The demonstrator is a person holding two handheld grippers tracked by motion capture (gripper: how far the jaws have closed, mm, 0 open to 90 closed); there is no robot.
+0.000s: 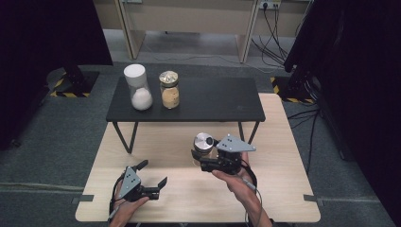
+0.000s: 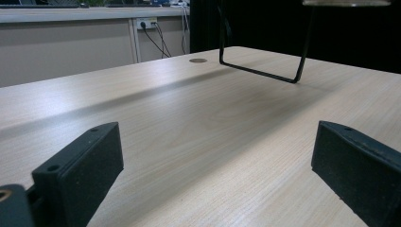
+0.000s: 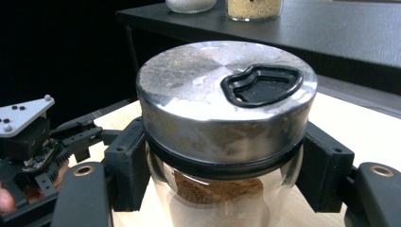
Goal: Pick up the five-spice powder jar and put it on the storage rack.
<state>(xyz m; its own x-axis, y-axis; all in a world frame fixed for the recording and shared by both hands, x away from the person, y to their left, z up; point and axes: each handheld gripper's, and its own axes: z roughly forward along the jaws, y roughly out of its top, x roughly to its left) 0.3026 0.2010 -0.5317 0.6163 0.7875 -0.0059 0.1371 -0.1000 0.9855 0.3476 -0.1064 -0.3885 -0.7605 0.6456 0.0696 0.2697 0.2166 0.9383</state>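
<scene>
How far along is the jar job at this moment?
Two jars, the white-lidded jar and the yellow-filled jar, already stand on the black shelf. The right gripper is shut on the steel-lidded jar above the wooden table. Probably left: placing it beside them. The left gripper rests open.

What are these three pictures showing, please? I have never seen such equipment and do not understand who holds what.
A person holds hand tools with two black jaws. The high view looks down on a pale wooden table. The right tongs grip a glass jar with a silver metal lid and brown powder; the right gripper view shows it close up. The left tongs are open and empty above the wood, as the left gripper view shows. On the small black table stand a white-lidded glass jar of white powder and a gold-lidded jar of tan grains.
</scene>
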